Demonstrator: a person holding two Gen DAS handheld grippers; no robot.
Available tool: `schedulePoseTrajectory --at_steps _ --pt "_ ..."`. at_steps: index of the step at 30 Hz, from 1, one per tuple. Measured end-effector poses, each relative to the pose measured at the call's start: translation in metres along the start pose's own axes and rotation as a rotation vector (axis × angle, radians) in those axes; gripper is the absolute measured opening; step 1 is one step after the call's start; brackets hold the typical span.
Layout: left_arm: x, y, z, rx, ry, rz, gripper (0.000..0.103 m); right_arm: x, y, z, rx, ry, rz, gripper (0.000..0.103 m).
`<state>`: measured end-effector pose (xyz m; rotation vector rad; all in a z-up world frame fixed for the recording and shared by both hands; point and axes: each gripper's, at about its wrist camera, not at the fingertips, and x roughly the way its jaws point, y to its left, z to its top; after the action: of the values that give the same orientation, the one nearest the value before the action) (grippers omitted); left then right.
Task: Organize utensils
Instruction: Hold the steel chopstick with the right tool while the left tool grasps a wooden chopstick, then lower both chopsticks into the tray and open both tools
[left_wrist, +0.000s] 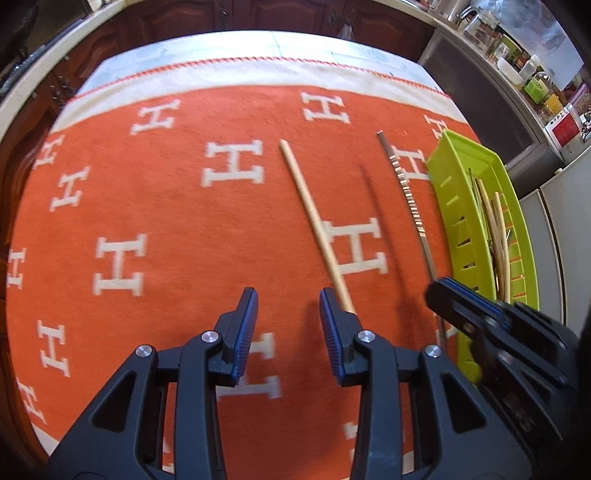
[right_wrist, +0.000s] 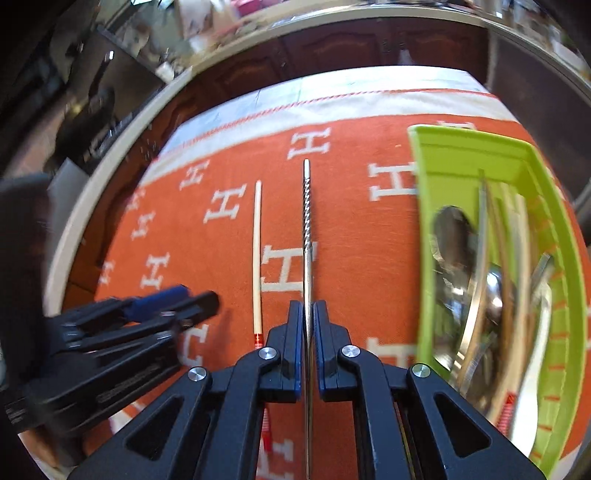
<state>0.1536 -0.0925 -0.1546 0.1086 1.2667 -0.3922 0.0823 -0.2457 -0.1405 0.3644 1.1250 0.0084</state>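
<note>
Between my right gripper (right_wrist: 307, 314) pads, clamped, sits the metal chopstick (right_wrist: 306, 206); my left gripper (left_wrist: 288, 306) hovers part-open, empty, beside the wooden chopstick (left_wrist: 314, 221).

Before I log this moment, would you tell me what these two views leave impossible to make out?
- Green tray contents, right wrist view: motion blur merges the utensils; no count is possible.
- Tray's near end, left wrist view: hidden behind the right gripper.
- Metal chopstick, right wrist view: its near end runs off the bottom edge between the right gripper's shut fingers.
- Wooden chopstick, left wrist view: its near end is covered by the left gripper.
</note>
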Motion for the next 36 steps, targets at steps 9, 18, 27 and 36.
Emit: schedulePoseTrajectory --at_steps 9,18,27,36 --pt "0.016 -0.038 0.001 0.038 0.006 0.039 0.044 -0.041 -0.024 -0.020 0.056 -0.030 0.040 0.005" --pt "0.015 -0.054 -0.007 0.071 -0.058 0.121 0.008 -0.057 -0.027 -0.029 0.061 -0.045 0.091 0.005" --pt "-0.006 -0.048 -0.020 0.038 -0.057 0.058 0.003 -0.062 -0.020 -0.030 0.044 -0.032 0.104 0.005" --pt "-0.078 -0.070 -0.021 0.073 -0.127 -0.081 0.003 -0.105 -0.034 -0.035 0.088 -0.108 0.098 0.005"
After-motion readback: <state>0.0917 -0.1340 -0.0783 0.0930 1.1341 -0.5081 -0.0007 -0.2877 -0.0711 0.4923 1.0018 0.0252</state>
